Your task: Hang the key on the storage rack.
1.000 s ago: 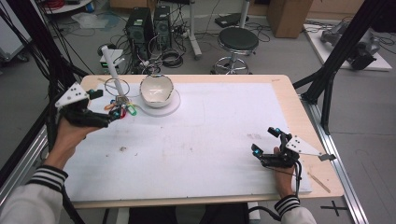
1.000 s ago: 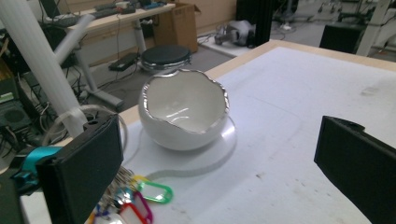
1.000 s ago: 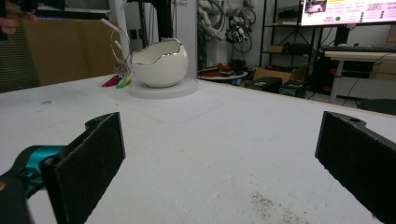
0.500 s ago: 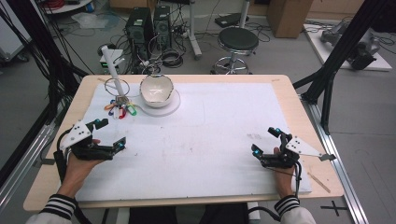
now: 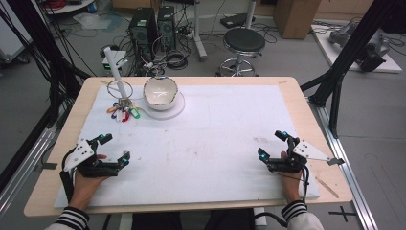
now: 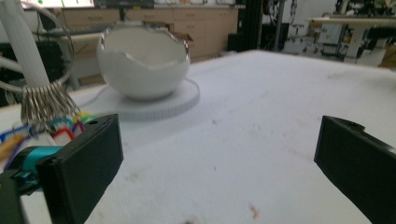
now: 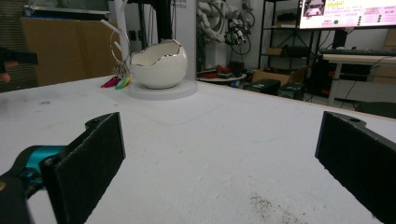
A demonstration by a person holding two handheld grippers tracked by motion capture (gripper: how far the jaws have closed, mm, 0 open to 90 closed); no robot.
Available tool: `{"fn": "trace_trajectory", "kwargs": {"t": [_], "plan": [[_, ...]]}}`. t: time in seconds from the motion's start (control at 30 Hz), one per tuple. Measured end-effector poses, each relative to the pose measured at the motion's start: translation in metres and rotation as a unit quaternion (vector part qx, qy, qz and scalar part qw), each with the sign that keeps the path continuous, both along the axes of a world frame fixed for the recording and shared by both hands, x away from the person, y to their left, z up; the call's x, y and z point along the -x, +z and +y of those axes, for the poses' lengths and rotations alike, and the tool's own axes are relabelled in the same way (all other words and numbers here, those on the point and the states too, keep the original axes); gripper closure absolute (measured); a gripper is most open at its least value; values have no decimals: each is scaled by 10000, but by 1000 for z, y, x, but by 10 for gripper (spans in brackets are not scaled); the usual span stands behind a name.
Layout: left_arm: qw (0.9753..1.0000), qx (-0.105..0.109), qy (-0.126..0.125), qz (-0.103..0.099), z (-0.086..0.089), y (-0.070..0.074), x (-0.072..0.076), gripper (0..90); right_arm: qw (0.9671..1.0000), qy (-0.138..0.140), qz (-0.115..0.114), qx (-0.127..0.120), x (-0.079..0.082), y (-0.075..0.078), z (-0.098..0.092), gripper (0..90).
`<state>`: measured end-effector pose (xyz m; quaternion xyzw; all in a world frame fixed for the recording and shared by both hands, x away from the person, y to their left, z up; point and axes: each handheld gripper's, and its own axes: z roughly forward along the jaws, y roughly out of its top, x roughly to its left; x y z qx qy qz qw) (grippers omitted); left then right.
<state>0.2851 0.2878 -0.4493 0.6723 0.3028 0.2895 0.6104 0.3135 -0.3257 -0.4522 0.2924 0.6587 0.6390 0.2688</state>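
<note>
Left tongs (image 5: 115, 148) and right tongs (image 5: 274, 145) agape, empty, well apart on white table cover (image 5: 215, 129).

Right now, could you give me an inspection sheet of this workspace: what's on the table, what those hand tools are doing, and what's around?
Surface: wooden table under a white mat with faint smudges.
Job's things: a ring of coloured key tags at the foot of a white post; beside it a white egg-shaped bowl on a round white base.
Clutter: nothing seen.
Grippers: left gripper and right gripper rest near the front edge, jaws open, holding nothing.
Cables: one trails from the right gripper toward the sleeve; tangled cables lie on the floor.
Surroundings: a black stool, computer towers, black frame posts.
</note>
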Motion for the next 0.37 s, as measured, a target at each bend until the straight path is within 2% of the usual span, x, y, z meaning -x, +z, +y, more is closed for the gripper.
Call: {"fn": "trace_trajectory", "kwargs": {"t": [0.13, 0.23, 0.37], "plan": [[9995, 168, 100, -261, 3, -2, 5, 17, 10000, -6, -6, -2, 0, 0, 0, 10], [9993, 232, 176, -227, 4, -2, 5, 17, 10000, -5, -14, 4, 0, 0, 0, 10], [9994, 164, 239, -201, 3, -2, 4, 17, 10000, 1, -6, -5, 0, 0, 0, 10]]}}
